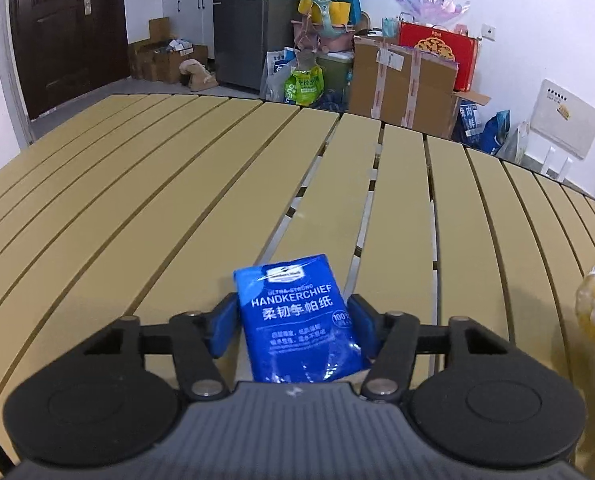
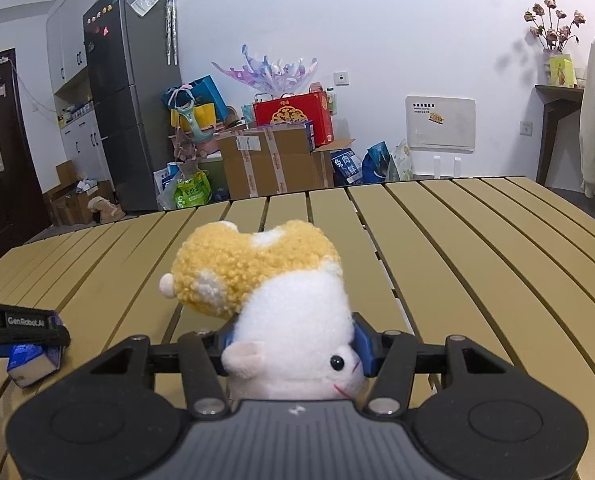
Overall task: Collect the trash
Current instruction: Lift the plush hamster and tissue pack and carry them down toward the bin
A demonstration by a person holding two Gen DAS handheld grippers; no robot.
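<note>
Left gripper (image 1: 293,330): blue pads clamped on both sides of blue handkerchief tissue pack (image 1: 297,320), pack upright between fingers, lifted off slatted table (image 1: 137,200). Right gripper (image 2: 291,346): pads pressed into white body of plush hamster toy (image 2: 273,292), yellow back sticking up above fingers. Seen from right wrist camera, left gripper with tissue pack sits low at far left. Slats ahead of both grippers bare.

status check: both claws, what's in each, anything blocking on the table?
Left claw shut on blue tissue pack. Right claw shut on plush hamster. Slatted table ahead shows nothing in the way.
</note>
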